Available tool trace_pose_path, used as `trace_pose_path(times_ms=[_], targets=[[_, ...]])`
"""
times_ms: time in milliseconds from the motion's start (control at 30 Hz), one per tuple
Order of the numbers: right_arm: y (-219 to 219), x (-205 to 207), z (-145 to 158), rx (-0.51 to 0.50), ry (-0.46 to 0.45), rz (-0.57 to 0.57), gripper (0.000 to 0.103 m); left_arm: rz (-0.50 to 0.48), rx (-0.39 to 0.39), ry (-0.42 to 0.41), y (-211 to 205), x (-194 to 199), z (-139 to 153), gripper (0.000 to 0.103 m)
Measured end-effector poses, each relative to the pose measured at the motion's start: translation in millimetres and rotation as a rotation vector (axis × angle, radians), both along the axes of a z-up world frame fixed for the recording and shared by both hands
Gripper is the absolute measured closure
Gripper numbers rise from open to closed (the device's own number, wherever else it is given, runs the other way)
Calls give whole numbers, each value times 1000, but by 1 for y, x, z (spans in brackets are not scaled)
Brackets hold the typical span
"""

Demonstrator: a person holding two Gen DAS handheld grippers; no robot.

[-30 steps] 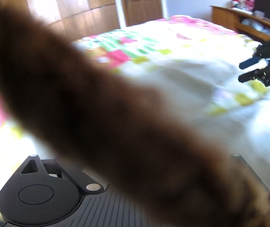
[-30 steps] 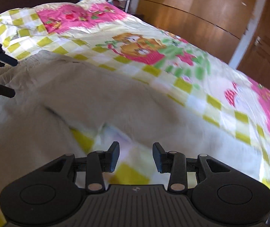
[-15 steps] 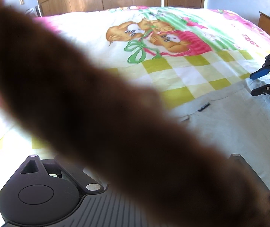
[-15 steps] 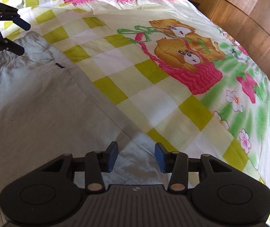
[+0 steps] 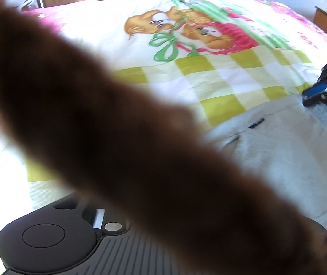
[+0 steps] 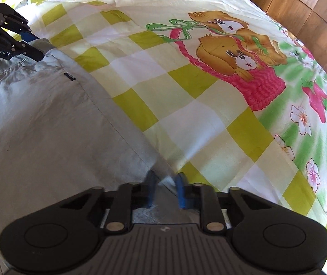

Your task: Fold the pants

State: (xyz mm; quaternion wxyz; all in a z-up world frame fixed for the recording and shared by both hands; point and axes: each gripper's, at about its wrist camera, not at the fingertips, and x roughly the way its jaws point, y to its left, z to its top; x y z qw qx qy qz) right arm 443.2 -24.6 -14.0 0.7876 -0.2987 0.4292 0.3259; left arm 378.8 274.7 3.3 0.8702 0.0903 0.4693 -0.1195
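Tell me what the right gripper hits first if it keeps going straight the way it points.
The right gripper already has the edge of the pants between its fingers. Straight ahead lies the checked bedsheet, probably the next thing met; depth is hard to judge.

blk grippers (image 6: 164, 189), blue finger pads (image 6: 181, 190)

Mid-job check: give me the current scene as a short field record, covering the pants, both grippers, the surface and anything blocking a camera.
pants: pale grey, spread on the bed
surface: bedspread, yellow-green checks with cartoon print
right gripper: fingers narrowly apart around the pants' edge
left gripper: at the pants' far end, fingers narrowly apart with fabric between them; grip unclear
obstruction: blurred brown furry object covers much of the left wrist view
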Motion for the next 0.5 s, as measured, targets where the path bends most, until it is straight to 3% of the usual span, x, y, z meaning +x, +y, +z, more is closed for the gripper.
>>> trace_pose_path(times_ms=[133,267,500], targets=[[-2,-15,11,16,-54,-17,85,-9,33,-33,-8,-10,4,90],[-13,-40,37,84,-115,-47,85,-12,51,-91,-13,-28,18,91],[-36,-122,100,188,-227,-51,85,-43,13,-217,-22,-90,72,92]])
